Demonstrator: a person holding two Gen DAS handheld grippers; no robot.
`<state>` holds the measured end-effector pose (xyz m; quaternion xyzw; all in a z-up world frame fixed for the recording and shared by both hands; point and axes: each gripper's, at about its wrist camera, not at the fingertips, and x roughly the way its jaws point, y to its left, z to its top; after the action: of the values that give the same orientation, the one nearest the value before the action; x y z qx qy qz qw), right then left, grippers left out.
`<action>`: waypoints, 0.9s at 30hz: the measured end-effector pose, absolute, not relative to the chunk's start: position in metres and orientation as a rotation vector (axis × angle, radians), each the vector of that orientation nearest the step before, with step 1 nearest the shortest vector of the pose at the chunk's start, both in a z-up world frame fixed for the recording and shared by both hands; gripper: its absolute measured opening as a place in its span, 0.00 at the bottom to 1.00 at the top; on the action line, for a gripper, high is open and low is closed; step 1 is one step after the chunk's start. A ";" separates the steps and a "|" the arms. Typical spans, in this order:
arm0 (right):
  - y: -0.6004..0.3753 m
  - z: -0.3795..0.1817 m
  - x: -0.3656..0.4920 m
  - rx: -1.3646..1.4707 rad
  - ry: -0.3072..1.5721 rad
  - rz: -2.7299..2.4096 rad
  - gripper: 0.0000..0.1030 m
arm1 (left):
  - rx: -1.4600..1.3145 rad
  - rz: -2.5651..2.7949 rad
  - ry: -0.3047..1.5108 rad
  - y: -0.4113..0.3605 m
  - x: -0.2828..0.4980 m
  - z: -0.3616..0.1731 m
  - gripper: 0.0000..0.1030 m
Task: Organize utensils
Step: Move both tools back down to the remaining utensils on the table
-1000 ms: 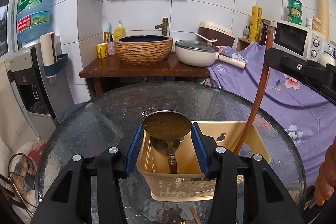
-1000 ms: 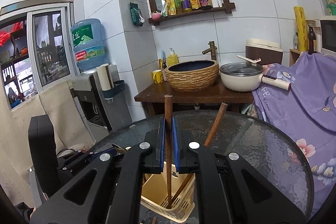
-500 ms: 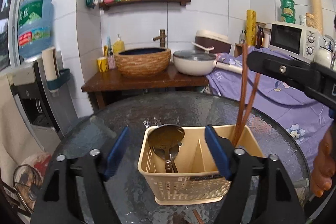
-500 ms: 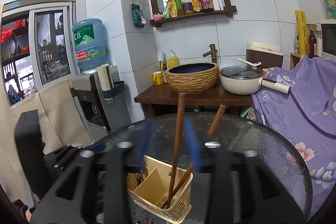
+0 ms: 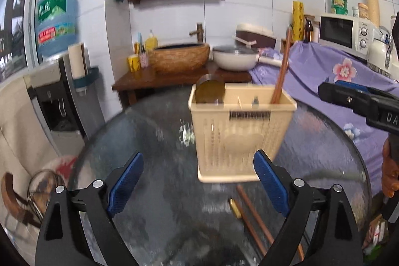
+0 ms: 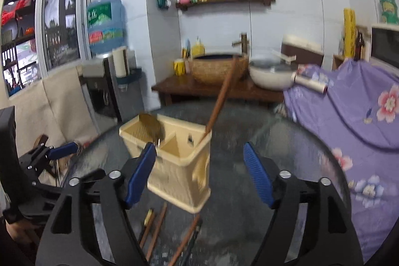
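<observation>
A beige plastic utensil basket (image 5: 240, 131) stands on the round glass table (image 5: 154, 166). A brass-coloured spoon bowl (image 5: 210, 91) sticks up from its left compartment and brown chopsticks (image 5: 280, 74) lean in its right one. My left gripper (image 5: 198, 181) is open and empty, just in front of the basket. Loose chopsticks (image 5: 259, 216) lie on the glass between its fingers. In the right wrist view the basket (image 6: 174, 159) is ahead, with the spoon (image 6: 150, 126) and chopsticks (image 6: 220, 96) in it. My right gripper (image 6: 199, 173) is open and empty. More chopsticks (image 6: 154, 228) lie below it.
A wooden stand (image 5: 179, 79) with a woven basin (image 5: 180, 56) and a white pan (image 5: 234, 58) is behind the table. A purple flowered cloth (image 5: 331, 76) covers the counter at right, with a microwave (image 5: 346, 33). A water dispenser (image 5: 57, 96) stands at left.
Both grippers have opened and drawn back from the basket. The left let go of the spoon and the right let go of a chopstick; both now stand in the basket.
</observation>
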<state>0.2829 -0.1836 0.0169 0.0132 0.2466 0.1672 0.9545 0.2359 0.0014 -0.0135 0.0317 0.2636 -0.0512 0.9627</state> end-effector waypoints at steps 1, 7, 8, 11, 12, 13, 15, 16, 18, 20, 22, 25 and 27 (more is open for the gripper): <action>-0.184 0.004 0.280 0.021 0.536 0.329 0.74 | 0.063 -0.103 0.554 0.002 0.231 -0.021 0.85; -0.185 -0.057 0.266 0.013 0.705 0.307 0.74 | 0.071 -0.101 0.685 0.001 0.213 -0.063 0.67; -0.185 -0.064 0.265 0.007 0.723 0.303 0.74 | 0.069 -0.105 0.704 0.000 0.211 -0.068 0.63; -0.182 -0.084 0.258 -0.018 0.769 0.283 0.72 | 0.048 -0.115 0.743 -0.001 0.205 -0.082 0.61; -0.181 -0.090 0.256 -0.026 0.790 0.279 0.67 | 0.043 -0.118 0.754 -0.001 0.204 -0.085 0.59; -0.180 -0.095 0.254 -0.026 0.808 0.283 0.65 | 0.041 -0.121 0.765 -0.002 0.203 -0.088 0.59; -0.178 -0.103 0.251 -0.025 0.835 0.285 0.60 | 0.038 -0.125 0.776 -0.003 0.201 -0.093 0.58; -0.177 -0.106 0.251 -0.028 0.847 0.286 0.58 | 0.037 -0.129 0.784 -0.004 0.200 -0.095 0.58; -0.173 -0.110 0.249 -0.039 0.861 0.287 0.55 | 0.037 -0.134 0.789 -0.007 0.197 -0.099 0.58; -0.168 -0.113 0.247 -0.049 0.872 0.282 0.54 | 0.037 -0.140 0.795 -0.009 0.195 -0.102 0.58; -0.164 -0.115 0.246 -0.048 0.884 0.277 0.54 | 0.040 -0.143 0.802 -0.013 0.194 -0.104 0.58; -0.159 -0.118 0.248 -0.066 0.901 0.264 0.53 | 0.044 -0.147 0.812 -0.016 0.194 -0.107 0.58; -0.156 -0.122 0.248 -0.074 0.913 0.259 0.50 | 0.040 -0.148 0.820 -0.017 0.194 -0.110 0.57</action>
<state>0.2476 -0.1562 -0.1218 -0.0354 0.4394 0.1246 0.8889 0.1943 -0.0170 -0.1098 0.0193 0.3980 -0.0717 0.9144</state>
